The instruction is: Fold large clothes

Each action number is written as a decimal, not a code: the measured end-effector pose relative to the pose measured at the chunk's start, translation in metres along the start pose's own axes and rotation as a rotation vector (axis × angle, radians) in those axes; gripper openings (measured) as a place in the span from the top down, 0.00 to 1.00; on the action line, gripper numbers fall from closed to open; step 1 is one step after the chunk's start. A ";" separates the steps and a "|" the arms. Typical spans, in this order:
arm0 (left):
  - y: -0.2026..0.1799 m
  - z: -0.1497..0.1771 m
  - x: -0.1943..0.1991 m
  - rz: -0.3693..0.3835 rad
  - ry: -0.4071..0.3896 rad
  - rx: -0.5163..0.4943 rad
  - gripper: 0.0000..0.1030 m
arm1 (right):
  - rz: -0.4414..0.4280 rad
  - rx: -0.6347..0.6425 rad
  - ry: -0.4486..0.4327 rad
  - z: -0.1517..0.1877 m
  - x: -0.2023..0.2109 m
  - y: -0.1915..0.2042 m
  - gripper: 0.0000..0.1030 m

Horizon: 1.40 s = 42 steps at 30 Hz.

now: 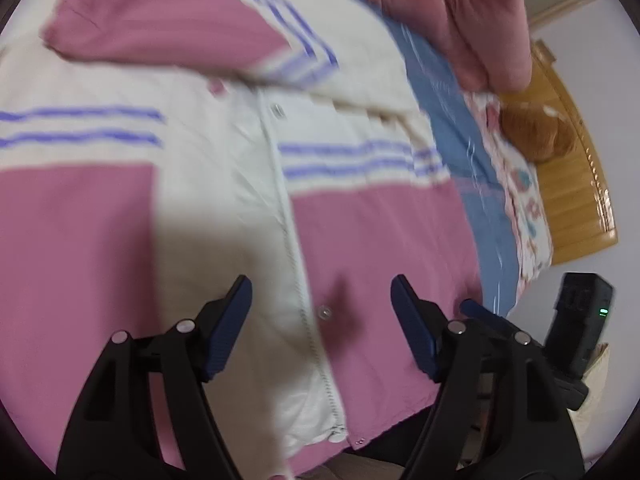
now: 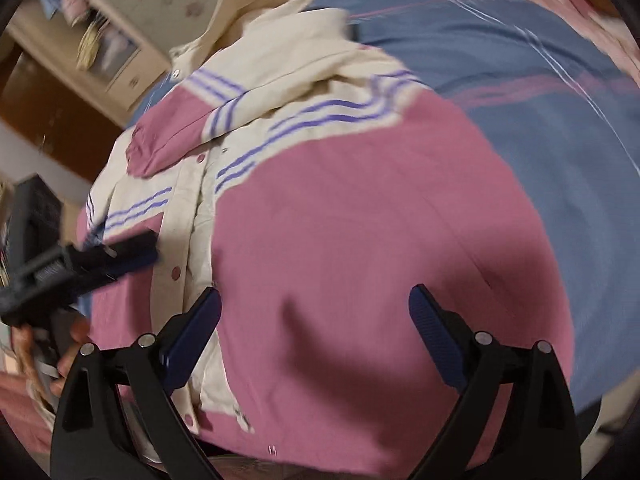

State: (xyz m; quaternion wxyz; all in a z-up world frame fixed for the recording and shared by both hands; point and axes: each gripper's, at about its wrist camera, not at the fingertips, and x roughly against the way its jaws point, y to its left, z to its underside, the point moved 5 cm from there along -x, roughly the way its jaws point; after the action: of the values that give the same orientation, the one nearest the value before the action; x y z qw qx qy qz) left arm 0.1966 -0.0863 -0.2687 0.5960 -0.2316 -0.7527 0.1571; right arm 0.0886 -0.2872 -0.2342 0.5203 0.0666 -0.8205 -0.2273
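A pink and cream jacket [image 1: 360, 240] is spread flat on the blue bedsheet [image 2: 540, 80]. Above the jacket's hem, the left gripper [image 1: 320, 292] and right gripper [image 2: 316, 304] are held released, nothing grasped between their jaws

Both wrist cameras look steeply down, close over the jacket [image 1: 360, 240] on the bed [image 2: 520, 60]; each view shares its buttoned front, and the right view catches the left tongs [image 2: 132, 254].

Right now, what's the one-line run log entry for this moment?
stage: fold underway | jacket: flat on bed, one sleeve folded in | left gripper: open, empty | right gripper: open, empty
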 end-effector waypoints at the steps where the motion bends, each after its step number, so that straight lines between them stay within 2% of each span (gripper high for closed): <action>1: -0.001 0.002 -0.008 -0.001 0.022 0.011 0.27 | 0.001 -0.002 -0.008 0.002 0.003 0.003 0.08; 2: 0.000 0.005 -0.018 0.012 0.056 0.028 0.24 | 0.002 -0.005 -0.015 0.004 0.007 0.001 0.08; 4: 0.002 0.012 -0.037 0.111 0.144 0.079 0.23 | -0.005 -0.015 -0.020 0.002 0.008 0.000 0.08; 9: -0.004 0.015 -0.048 0.131 0.144 0.085 0.23 | -0.027 -0.020 -0.022 0.005 0.002 0.008 0.08; 12: -0.013 0.016 -0.051 0.198 0.172 0.090 0.37 | -0.005 0.002 -0.022 0.009 0.000 0.013 0.08; 13: -0.013 0.014 -0.050 0.193 0.172 0.087 0.51 | -0.003 0.008 -0.024 0.011 -0.001 0.014 0.08; 14: -0.012 0.014 -0.054 0.165 0.172 0.091 0.71 | -0.001 0.012 -0.024 0.011 -0.002 0.015 0.08; 15: -0.008 0.014 -0.055 0.143 0.176 0.103 0.78 | 0.003 0.014 -0.025 0.011 -0.003 0.016 0.08; 16: -0.002 0.015 -0.056 0.151 0.181 0.128 0.85 | 0.009 0.015 -0.028 0.011 -0.003 0.016 0.08; 17: 0.004 0.016 -0.054 0.181 0.180 0.160 0.87 | 0.015 0.020 -0.031 0.011 -0.004 0.017 0.08; 19: 0.010 0.015 -0.050 0.177 0.168 0.177 0.87 | 0.026 0.040 -0.039 0.010 -0.004 0.021 0.08; 25: 0.029 0.014 -0.021 0.068 0.078 0.181 0.87 | 0.002 0.045 -0.034 0.007 -0.006 0.025 0.08; 27: 0.037 0.014 -0.008 0.008 0.039 0.174 0.87 | 0.000 0.055 -0.025 0.008 -0.008 0.026 0.08; 30: 0.047 0.014 -0.013 0.012 0.060 0.202 0.87 | 0.035 0.046 0.021 0.012 -0.020 0.016 0.08; 34: 0.030 0.014 -0.004 -0.026 0.036 0.108 0.82 | 0.083 0.050 0.079 0.020 -0.032 0.006 0.08; 37: 0.017 0.015 0.018 -0.065 -0.004 0.042 0.64 | 0.089 0.098 0.100 0.029 -0.029 0.005 0.08; 39: 0.011 0.015 0.036 -0.068 -0.042 0.002 0.62 | 0.111 0.122 0.138 0.040 -0.031 0.003 0.08; 42: -0.003 0.013 0.048 -0.043 -0.071 -0.046 0.62 | 0.197 0.236 0.209 0.070 -0.043 0.008 0.08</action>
State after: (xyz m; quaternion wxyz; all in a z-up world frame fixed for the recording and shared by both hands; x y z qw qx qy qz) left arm 0.1752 -0.0627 -0.2307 0.5666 -0.2233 -0.7816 0.1350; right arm 0.0471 -0.2439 -0.2908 0.6112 0.0697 -0.7854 -0.0690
